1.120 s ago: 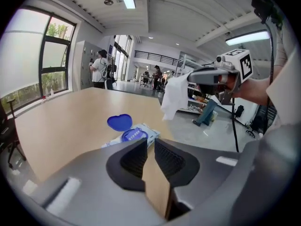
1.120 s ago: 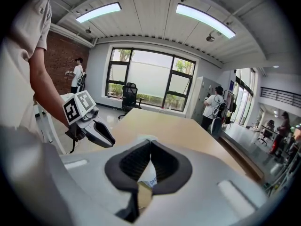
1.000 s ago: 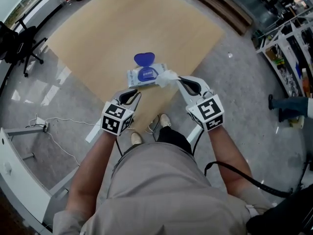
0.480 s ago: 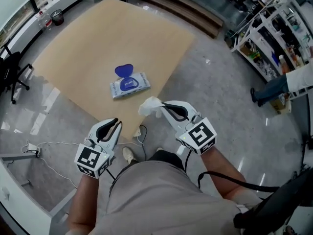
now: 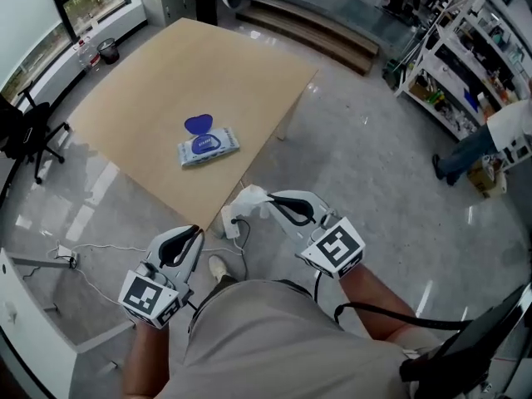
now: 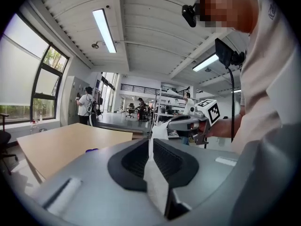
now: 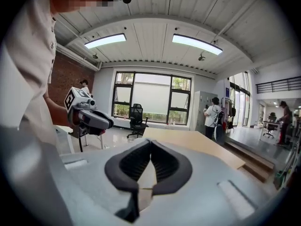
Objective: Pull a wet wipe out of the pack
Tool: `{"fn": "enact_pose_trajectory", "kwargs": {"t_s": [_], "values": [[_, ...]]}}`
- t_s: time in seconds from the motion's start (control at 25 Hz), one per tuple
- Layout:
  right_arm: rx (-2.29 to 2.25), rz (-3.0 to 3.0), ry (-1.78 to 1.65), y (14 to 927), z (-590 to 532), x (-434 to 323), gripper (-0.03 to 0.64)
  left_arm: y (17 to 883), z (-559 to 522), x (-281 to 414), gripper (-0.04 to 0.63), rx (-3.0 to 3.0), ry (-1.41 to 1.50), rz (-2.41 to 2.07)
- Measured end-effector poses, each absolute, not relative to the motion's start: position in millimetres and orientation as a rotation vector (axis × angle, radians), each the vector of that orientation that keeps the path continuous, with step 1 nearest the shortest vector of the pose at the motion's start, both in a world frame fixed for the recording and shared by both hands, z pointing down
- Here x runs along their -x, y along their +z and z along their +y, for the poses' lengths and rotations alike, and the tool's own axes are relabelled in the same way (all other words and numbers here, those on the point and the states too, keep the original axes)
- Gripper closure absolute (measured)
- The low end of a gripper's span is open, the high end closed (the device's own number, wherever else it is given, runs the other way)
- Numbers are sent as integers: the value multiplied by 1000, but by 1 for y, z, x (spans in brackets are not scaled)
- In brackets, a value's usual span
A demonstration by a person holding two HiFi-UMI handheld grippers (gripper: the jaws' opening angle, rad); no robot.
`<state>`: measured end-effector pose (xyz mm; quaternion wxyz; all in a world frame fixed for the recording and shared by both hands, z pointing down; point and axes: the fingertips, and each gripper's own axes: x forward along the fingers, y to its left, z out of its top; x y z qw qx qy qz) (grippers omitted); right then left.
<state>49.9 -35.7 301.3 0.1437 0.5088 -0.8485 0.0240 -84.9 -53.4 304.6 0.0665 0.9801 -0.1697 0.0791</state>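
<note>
Right gripper has its jaws pinched together on the wet wipe, which bunches white at their tips, while the left gripper has its jaws closed tip to tip with nothing I can make out between them. A second ago both grippers were far forward at the pack, the right one just drawing the wipe up beside it; since then both have come back toward the body, and the wipe now hangs past the near edge of the table, well apart from the pack. The pack lies flat near the table's middle with its blue lid flipped open on the far side. I judge the pull itself to be done, since nothing visibly links wipe and pack any more. Both forearms are tucked close to the torso, the grippers pointing away toward the table's near corner, the left one nearer the body and the right one slightly farther.
</note>
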Motion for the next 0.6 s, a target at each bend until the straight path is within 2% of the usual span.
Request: {"fn": "enact_pose_trajectory", "kwargs": {"t_s": [0.36, 0.6], "values": [[-1414, -2518, 51, 301, 79, -55, 611, 287, 77, 73, 558, -2960, 220, -576], [-1441, -2505, 25, 304, 117, -7, 609, 295, 112, 118, 558, -2991, 234, -539]]}}
